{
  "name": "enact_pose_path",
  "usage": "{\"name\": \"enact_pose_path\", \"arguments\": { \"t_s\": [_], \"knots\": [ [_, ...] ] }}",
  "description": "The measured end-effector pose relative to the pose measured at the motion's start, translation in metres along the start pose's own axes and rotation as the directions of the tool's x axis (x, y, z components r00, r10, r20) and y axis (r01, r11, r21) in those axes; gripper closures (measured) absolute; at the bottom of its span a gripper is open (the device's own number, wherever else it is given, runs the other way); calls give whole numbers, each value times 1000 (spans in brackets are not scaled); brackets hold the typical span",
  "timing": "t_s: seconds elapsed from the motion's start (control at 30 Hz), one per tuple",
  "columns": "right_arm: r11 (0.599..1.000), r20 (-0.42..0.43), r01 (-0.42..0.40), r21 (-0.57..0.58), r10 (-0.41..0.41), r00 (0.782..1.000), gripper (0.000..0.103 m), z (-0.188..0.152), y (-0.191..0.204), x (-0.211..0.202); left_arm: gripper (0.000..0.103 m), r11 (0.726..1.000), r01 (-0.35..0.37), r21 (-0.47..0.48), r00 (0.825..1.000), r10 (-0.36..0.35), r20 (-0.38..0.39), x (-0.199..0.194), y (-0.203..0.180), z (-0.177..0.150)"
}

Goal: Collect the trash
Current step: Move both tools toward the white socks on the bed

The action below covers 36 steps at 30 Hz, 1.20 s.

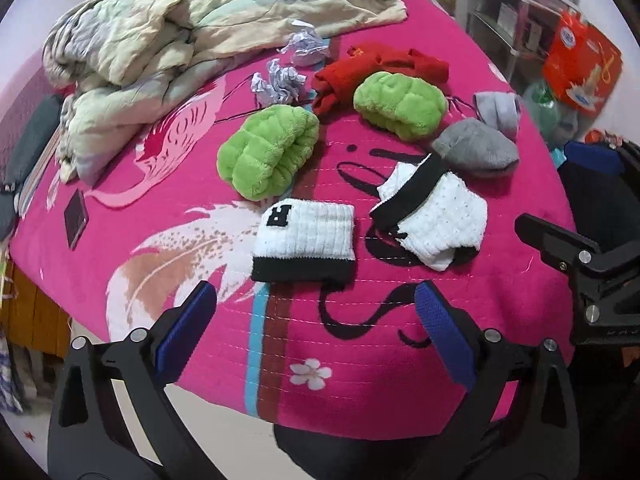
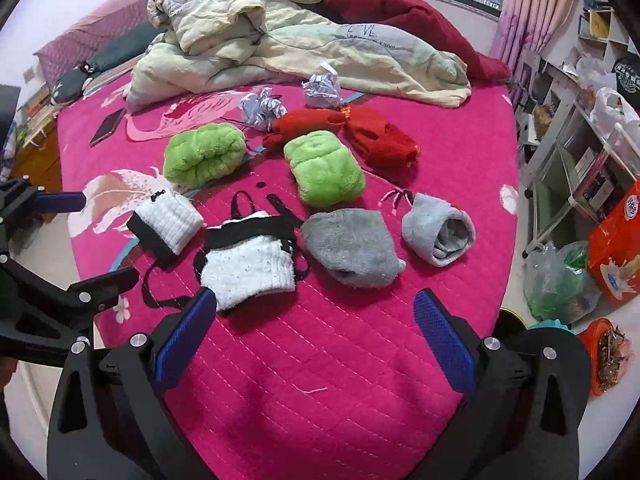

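Two crumpled paper balls lie far back on the pink bed, near the rumpled quilt: one (image 1: 280, 82) (image 2: 262, 109) to the left, one (image 1: 306, 48) (image 2: 322, 88) further back. My left gripper (image 1: 316, 316) is open and empty over the bed's near edge, just short of a white and black sock (image 1: 306, 240). My right gripper (image 2: 316, 314) is open and empty over the bed's near part, short of a white sock (image 2: 246, 270). The right gripper also shows at the right edge of the left wrist view (image 1: 592, 264).
Between grippers and paper lie green socks (image 1: 266, 152) (image 1: 400, 104), red socks (image 2: 360, 132), grey socks (image 2: 350, 246) (image 2: 438, 232). A quilt (image 2: 256, 40) is heaped at the back. A phone (image 2: 107, 126) lies left. Bags (image 2: 556, 280), an orange box (image 2: 618, 248) and an orange bin (image 2: 604, 354) stand on the floor, right.
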State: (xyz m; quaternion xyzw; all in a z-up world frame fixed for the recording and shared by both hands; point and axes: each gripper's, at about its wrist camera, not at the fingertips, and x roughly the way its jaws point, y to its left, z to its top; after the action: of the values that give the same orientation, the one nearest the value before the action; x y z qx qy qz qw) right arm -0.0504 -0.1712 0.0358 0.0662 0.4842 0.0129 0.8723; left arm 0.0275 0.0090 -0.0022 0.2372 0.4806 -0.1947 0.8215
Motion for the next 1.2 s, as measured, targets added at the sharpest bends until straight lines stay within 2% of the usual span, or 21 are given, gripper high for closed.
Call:
{"name": "enact_pose_path", "arguments": {
  "t_s": [0.23,0.77,1.2],
  "knots": [
    [1000,-12,17,10,-16,1000,8,3,13,4,6,997,17,71,1000,-16,-16,4,6,0],
    [998,-15,56,15,-56,998,8,-5,26,5,6,989,58,139,998,-52,-46,17,17,0],
    [996,-26,85,23,-84,996,8,-2,33,6,6,986,91,139,996,-88,-33,18,22,2]
  ]
}}
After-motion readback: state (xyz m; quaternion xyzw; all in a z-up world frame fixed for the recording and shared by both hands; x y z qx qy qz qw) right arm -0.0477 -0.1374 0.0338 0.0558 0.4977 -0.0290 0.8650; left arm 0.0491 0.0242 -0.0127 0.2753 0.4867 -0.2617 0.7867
